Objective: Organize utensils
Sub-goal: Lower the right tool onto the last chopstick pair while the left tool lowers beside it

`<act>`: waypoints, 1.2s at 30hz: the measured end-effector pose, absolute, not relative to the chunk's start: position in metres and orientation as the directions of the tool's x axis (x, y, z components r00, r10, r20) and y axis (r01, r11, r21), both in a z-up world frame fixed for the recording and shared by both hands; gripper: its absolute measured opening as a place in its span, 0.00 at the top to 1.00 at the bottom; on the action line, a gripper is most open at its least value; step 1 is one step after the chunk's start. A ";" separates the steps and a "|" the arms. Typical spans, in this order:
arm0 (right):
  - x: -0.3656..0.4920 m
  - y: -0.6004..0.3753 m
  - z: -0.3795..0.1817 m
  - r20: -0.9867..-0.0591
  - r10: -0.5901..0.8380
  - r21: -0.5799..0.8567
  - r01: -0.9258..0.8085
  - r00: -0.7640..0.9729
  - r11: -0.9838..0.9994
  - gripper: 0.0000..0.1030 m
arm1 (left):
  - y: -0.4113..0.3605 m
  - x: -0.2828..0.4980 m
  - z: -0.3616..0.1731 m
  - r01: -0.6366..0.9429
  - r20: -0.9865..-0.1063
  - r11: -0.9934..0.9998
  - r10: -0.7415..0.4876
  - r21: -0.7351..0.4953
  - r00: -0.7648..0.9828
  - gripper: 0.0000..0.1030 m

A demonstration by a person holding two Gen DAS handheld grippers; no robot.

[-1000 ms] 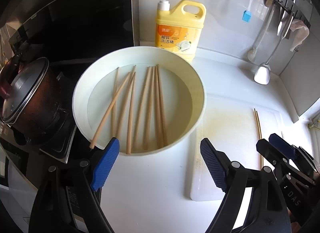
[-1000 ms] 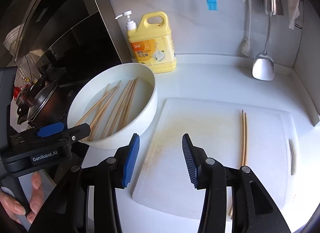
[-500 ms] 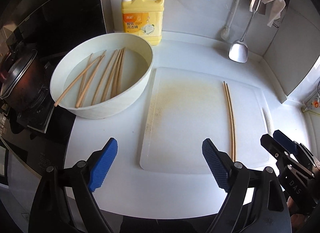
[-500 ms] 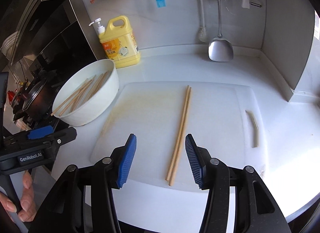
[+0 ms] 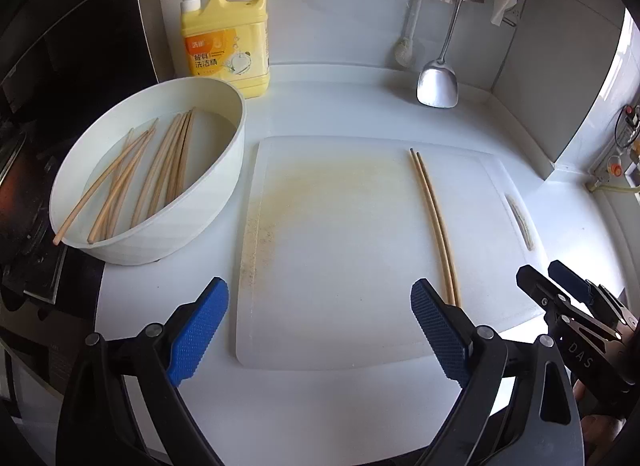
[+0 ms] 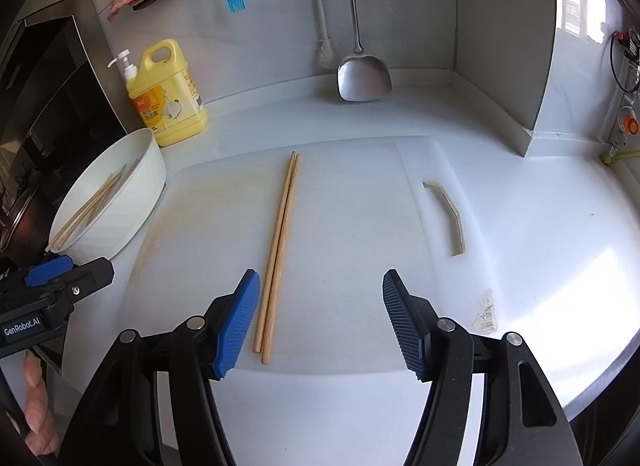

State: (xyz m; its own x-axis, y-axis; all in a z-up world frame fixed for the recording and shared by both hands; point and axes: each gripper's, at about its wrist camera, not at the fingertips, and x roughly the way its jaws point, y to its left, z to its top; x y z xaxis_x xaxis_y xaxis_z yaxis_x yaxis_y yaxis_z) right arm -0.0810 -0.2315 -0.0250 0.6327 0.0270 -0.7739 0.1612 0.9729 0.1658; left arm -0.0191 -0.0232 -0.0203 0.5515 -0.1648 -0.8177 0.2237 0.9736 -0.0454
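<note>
Both grippers shifted from bowl (image 5: pixel 224 185) to board; jaws opening, empty; chopstick pair (image 6: pixel 280 250) ends partly hidden.

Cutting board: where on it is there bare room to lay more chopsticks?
The cutting board is mostly bare. The widest free patch lies between its stained left edge and the chopstick pair. A narrower strip runs between the pair and the handle slot. The bowl, full of chopsticks, is the crowded spot.

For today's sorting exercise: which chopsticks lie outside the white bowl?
The pair of chopsticks lying side by side on the white cutting board; all the others sit in the bowl.
</note>
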 end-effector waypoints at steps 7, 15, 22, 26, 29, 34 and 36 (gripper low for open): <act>-0.061 -0.231 -0.051 -0.761 0.017 0.160 0.161 0.649 0.974 0.41 | -0.040 -0.011 -0.048 0.215 -0.808 0.974 -0.178 -0.064 0.562 0.10; -0.047 -0.231 -0.075 -0.749 0.022 0.132 0.117 0.662 0.984 0.41 | -0.040 -0.011 -0.066 0.178 -0.778 0.981 -0.174 -0.081 0.603 0.10; -0.046 -0.227 -0.077 -0.744 0.044 0.140 0.092 0.666 0.986 0.41 | -0.034 -0.014 -0.063 0.145 -0.765 0.986 -0.159 -0.086 0.624 0.10; -0.046 -0.224 -0.080 -0.747 0.044 0.133 0.085 0.664 0.987 0.41 | -0.032 -0.013 -0.064 0.134 -0.768 0.987 -0.155 -0.091 0.621 0.10; -0.047 -0.224 -0.083 -0.750 0.040 0.128 0.086 0.661 0.988 0.41 | -0.031 -0.012 -0.065 0.129 -0.774 0.987 -0.152 -0.092 0.614 0.10; -0.045 -0.220 -0.083 -0.754 0.028 0.106 0.080 0.656 0.991 0.41 | -0.029 -0.011 -0.065 0.119 -0.774 0.989 -0.143 -0.088 0.617 0.10; -0.045 -0.218 -0.083 -0.754 0.025 0.100 0.077 0.657 0.992 0.41 | -0.029 -0.011 -0.065 0.116 -0.773 0.989 -0.141 -0.087 0.619 0.10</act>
State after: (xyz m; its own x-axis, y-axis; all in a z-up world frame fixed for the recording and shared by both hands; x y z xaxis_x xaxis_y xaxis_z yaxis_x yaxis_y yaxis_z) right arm -0.0446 -0.2185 -0.0830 0.6567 0.0251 -0.7538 0.0767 0.9920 0.0998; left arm -0.0110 -0.0291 -0.0646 0.6187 -0.1410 -0.7729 0.1162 0.9894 -0.0874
